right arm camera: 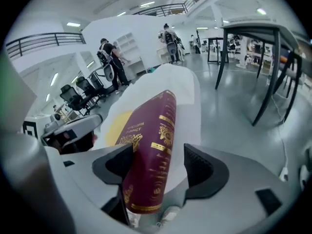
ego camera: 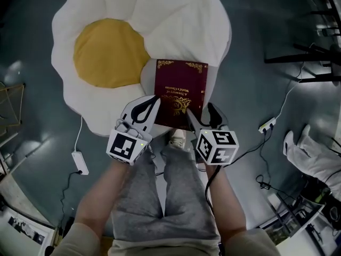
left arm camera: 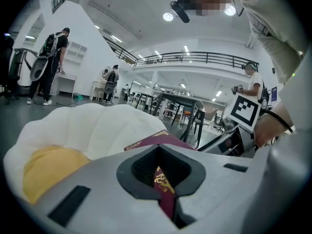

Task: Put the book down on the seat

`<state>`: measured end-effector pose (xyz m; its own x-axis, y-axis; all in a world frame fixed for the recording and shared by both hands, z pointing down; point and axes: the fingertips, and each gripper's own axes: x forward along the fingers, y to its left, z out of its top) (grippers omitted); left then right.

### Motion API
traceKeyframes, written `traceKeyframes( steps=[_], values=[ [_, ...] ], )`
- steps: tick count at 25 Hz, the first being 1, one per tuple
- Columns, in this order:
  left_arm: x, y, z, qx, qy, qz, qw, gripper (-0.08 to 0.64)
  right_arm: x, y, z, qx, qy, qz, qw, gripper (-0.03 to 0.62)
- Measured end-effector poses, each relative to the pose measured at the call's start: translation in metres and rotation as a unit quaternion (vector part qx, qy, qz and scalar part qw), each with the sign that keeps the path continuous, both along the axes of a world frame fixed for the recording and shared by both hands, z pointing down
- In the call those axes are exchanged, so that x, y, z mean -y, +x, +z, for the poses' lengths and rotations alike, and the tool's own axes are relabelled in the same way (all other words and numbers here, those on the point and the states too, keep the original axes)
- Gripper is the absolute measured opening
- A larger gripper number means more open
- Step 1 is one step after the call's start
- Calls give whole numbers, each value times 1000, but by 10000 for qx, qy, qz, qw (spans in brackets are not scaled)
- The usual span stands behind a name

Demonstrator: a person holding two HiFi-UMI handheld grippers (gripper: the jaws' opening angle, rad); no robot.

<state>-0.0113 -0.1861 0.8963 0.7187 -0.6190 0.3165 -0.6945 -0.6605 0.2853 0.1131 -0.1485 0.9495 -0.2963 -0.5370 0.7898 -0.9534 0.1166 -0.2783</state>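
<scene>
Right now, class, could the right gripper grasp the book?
Probably yes: the right gripper's open jaws already straddle the book's spine, with nothing else between them. The left gripper is clamped on the book too.

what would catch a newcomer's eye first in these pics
The big fried-egg seat, white with a yellow yolk, fills the top of the head view. A maroon book with gold print is over its near edge, pinched by the left gripper, while the right gripper stands open around its spine.
</scene>
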Motion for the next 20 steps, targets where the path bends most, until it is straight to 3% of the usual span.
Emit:
traceKeyframes(
  steps=[3, 7, 11, 20],
  values=[
    [0, 4, -17, 16, 72, -43, 10000, 5, 2, 19, -25, -536, 320, -26, 9980, 308],
    [-1, 2, -46, 69, 147, -54, 9999, 5, 7, 25, -58, -700, 557, -149, 9959, 307],
    [-1, 3, -105, -47, 493, -56, 9988, 5, 12, 19, -104, -1091, 944, -537, 9881, 305],
    [12, -11, -247, -154, 745, -356, 9965, 5, 35, 11, -274, -837, 1872, -556, 9772, 224]
  ],
)
